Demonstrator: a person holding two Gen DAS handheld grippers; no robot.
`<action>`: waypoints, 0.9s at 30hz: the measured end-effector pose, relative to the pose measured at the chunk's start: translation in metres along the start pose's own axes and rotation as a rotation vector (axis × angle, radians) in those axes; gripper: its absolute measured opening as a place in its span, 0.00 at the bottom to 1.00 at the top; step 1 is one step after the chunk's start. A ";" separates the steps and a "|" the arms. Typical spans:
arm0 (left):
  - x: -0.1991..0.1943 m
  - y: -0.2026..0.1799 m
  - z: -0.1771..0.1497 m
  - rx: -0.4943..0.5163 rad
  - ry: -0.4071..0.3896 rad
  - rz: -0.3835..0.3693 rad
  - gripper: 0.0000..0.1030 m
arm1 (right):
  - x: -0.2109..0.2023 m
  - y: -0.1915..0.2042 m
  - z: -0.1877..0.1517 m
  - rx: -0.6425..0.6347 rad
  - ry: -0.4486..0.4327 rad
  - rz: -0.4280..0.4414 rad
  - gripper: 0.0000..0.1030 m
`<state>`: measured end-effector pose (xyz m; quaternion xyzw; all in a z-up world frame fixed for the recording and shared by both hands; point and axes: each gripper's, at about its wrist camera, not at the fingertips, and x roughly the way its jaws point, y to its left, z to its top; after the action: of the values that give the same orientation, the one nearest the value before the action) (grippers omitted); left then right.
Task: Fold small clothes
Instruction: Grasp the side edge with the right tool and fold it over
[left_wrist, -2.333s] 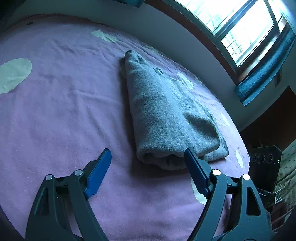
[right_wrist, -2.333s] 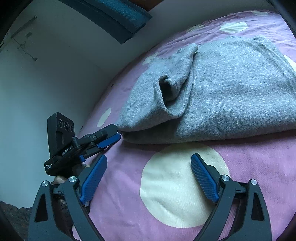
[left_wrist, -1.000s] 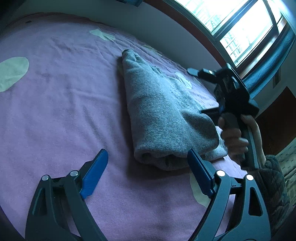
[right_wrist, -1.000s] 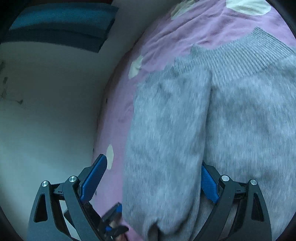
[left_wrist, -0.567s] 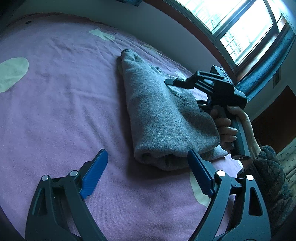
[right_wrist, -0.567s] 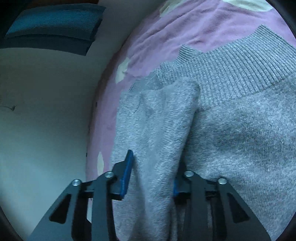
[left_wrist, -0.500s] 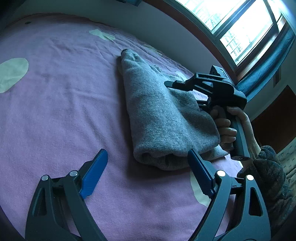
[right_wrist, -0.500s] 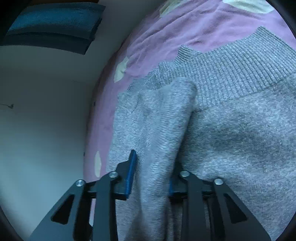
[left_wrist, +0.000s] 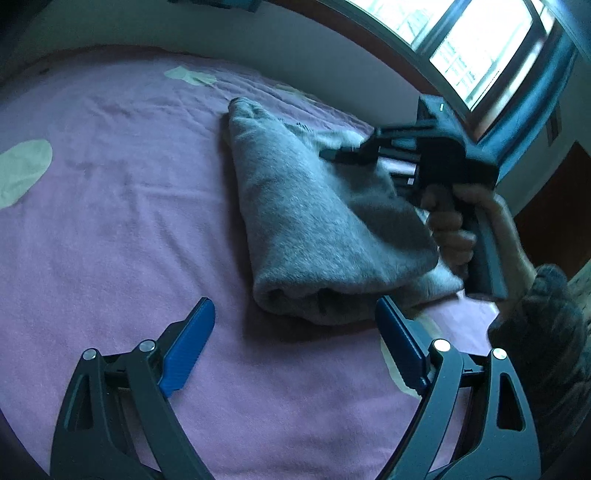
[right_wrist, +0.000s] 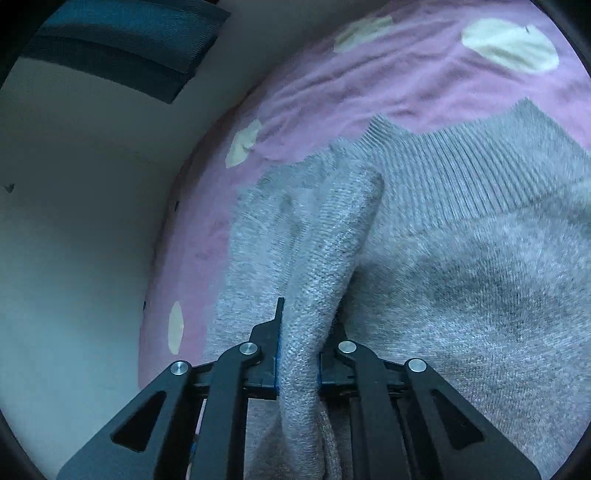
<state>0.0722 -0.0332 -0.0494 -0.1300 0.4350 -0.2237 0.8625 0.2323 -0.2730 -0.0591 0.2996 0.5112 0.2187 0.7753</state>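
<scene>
My right gripper (right_wrist: 299, 354) is closing on the grey sweater's (right_wrist: 461, 280) fold, probably its sleeve; my left gripper (left_wrist: 291, 350) is waiting wide open.

The left claw (left_wrist: 291, 334) hangs wide apart before the folded grey sweater (left_wrist: 314, 221) on the purple blanket (left_wrist: 110, 221).

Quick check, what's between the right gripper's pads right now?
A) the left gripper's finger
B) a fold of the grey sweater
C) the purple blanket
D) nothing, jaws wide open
B: in the right wrist view the right gripper has its jaws closing on a raised fold of the grey sweater, both pads pressed on the knit; the purple blanket lies beyond it.
</scene>
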 end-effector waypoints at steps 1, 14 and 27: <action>0.001 -0.003 0.000 0.011 0.005 0.013 0.85 | -0.004 0.004 0.001 -0.010 -0.008 0.002 0.10; 0.023 -0.016 0.012 0.056 0.027 0.098 0.85 | -0.087 -0.010 0.018 -0.058 -0.122 -0.011 0.10; 0.036 -0.026 0.011 0.113 0.059 0.153 0.89 | -0.094 -0.137 -0.011 0.199 -0.113 0.049 0.15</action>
<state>0.0929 -0.0737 -0.0569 -0.0410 0.4554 -0.1851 0.8699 0.1912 -0.4306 -0.0943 0.3993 0.4784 0.1683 0.7637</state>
